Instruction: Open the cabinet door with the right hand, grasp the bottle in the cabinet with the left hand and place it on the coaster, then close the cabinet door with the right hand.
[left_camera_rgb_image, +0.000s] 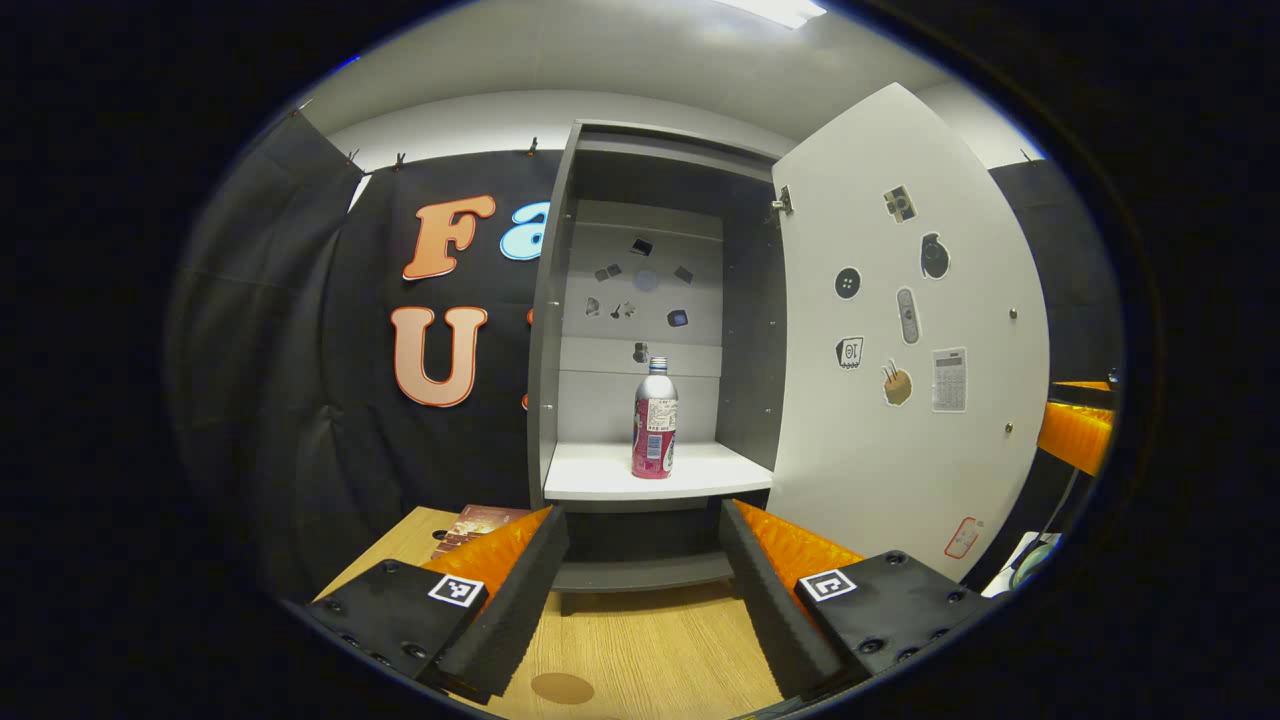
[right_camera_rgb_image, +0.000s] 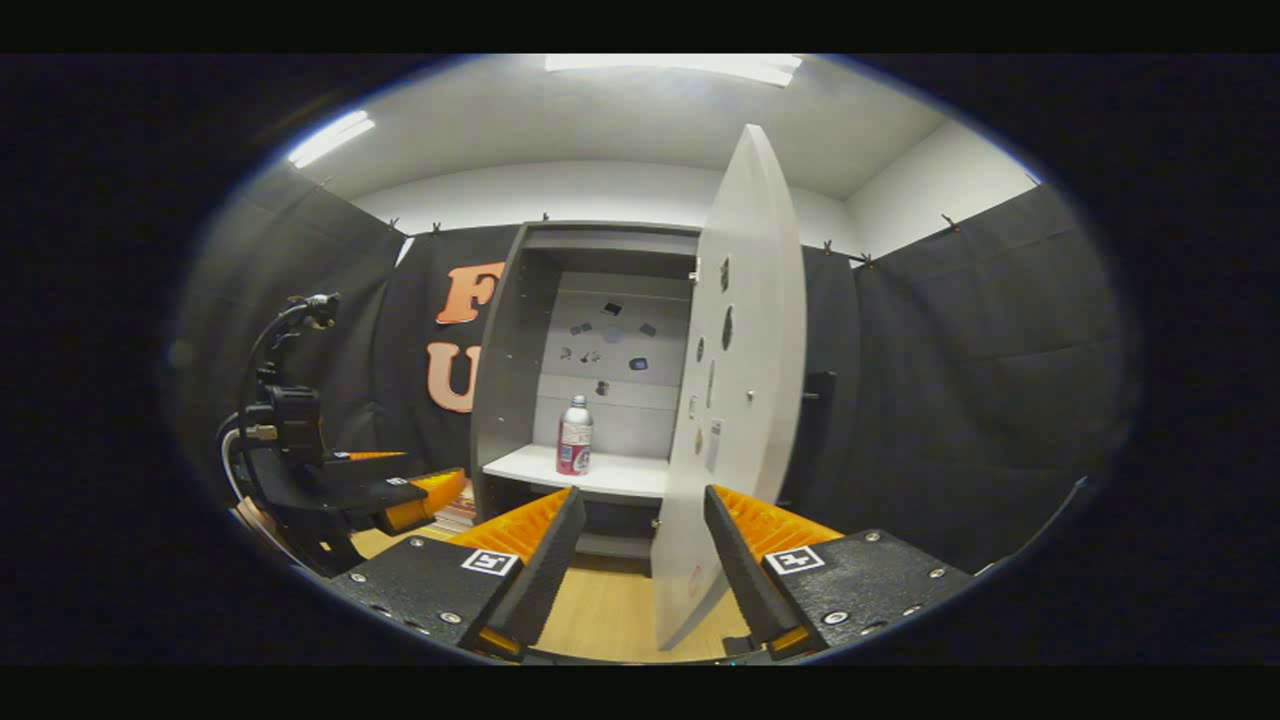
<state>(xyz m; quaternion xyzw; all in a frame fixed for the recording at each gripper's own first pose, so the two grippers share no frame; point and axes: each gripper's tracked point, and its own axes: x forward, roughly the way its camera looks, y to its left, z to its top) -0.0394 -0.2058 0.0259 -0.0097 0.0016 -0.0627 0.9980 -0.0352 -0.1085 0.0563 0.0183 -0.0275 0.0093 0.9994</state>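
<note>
The grey cabinet (left_camera_rgb_image: 548, 330) stands open, its white door (left_camera_rgb_image: 900, 340) swung out to the right. A pink bottle with a silver cap (left_camera_rgb_image: 654, 420) stands upright on the white shelf (left_camera_rgb_image: 600, 475). My left gripper (left_camera_rgb_image: 640, 590) is open, low over the wooden table and well short of the shelf, lined up with the bottle. A round brown coaster (left_camera_rgb_image: 561, 688) lies on the table between its fingers. In the right gripper view the door (right_camera_rgb_image: 745, 380) shows nearly edge-on, its lower edge between the spread fingers of my open right gripper (right_camera_rgb_image: 640, 560). The bottle (right_camera_rgb_image: 574, 436) stands farther back.
Reddish books (left_camera_rgb_image: 478, 525) lie on the table left of the cabinet's foot. The left gripper (right_camera_rgb_image: 400, 495) and its cabled mount (right_camera_rgb_image: 285, 420) show at the left of the right gripper view. Black cloth walls surround the booth. Stickers dot the door's inside and the cabinet's back panel.
</note>
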